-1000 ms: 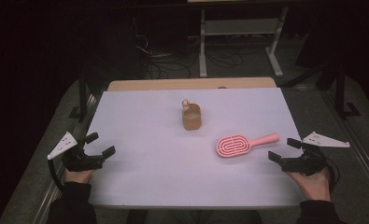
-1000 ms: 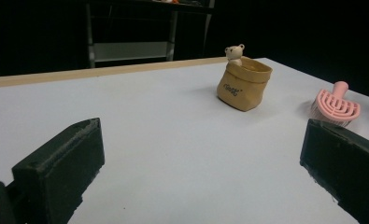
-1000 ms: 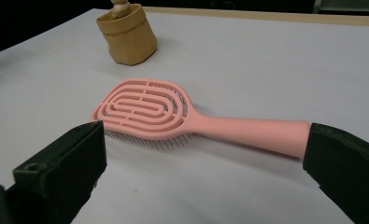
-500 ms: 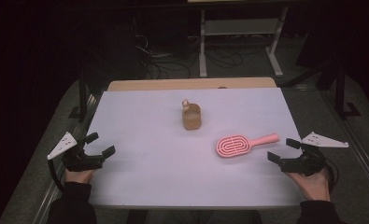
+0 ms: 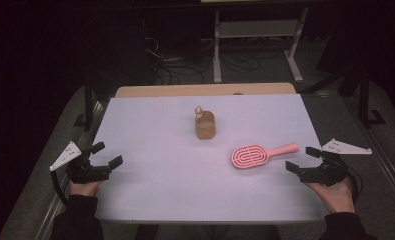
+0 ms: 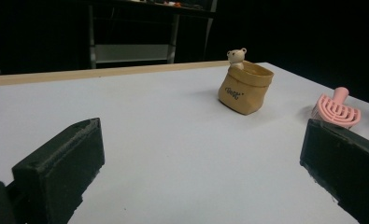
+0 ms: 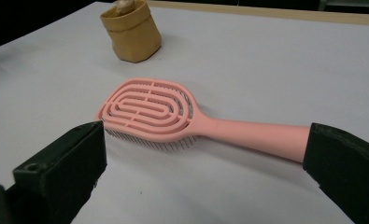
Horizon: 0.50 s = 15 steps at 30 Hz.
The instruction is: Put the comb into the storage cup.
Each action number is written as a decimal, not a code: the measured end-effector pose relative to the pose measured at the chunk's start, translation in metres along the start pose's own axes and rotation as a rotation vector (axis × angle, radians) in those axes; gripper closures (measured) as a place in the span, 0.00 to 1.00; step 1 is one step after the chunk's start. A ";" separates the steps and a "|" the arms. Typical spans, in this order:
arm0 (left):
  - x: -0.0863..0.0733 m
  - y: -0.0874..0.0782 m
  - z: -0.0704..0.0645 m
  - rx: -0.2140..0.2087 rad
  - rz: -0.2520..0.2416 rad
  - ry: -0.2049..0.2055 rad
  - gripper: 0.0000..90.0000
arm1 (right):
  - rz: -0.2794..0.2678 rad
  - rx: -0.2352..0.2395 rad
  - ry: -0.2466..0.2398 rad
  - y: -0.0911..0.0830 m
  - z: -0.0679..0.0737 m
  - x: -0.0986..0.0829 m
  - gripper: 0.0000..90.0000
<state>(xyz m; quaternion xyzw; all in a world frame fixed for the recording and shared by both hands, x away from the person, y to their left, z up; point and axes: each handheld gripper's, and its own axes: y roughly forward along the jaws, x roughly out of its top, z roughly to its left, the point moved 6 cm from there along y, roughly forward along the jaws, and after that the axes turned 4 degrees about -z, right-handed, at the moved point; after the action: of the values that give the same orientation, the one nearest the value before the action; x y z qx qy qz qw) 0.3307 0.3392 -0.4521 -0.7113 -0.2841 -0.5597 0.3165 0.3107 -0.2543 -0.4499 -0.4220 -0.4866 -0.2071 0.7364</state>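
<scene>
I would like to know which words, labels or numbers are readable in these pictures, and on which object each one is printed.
Small brown paper bag: one short dark printed word on its front, seen in the left gripper view, too small and blurred to read.
Pink hairbrush: no text visible.
White table: no text visible.

In the right gripper view, the bear (image 7: 126,4) in the paper bag (image 7: 131,35) is cut off by the top edge. The bag's print (image 6: 234,93), middle right in the left gripper view, is unreadable.
</scene>
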 end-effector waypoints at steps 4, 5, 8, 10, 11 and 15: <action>0.000 0.000 0.000 0.001 0.000 -0.001 0.00 | 0.028 0.001 -0.023 0.001 0.000 0.004 0.00; 0.000 0.000 0.000 0.001 0.000 0.000 0.00 | 0.028 0.001 -0.023 0.001 0.000 0.004 0.00; 0.000 0.000 0.000 0.000 0.000 -0.001 0.00 | 0.039 0.005 -0.041 0.002 0.000 0.010 0.00; 0.000 0.001 0.000 -0.001 -0.001 -0.002 0.00 | 0.057 0.008 -0.064 0.004 0.002 0.016 0.00; 0.000 0.000 0.000 -0.001 -0.003 -0.001 0.00 | 0.057 0.008 -0.064 0.004 0.002 0.016 0.00; 0.000 0.000 0.000 -0.003 -0.004 -0.001 0.00 | 0.092 0.017 -0.090 0.011 0.004 0.023 0.00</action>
<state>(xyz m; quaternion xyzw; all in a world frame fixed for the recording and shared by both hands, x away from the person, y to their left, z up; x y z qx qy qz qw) 0.3307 0.3388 -0.4525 -0.7115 -0.2850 -0.5602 0.3143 0.3263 -0.2429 -0.4333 -0.4467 -0.5009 -0.1496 0.7260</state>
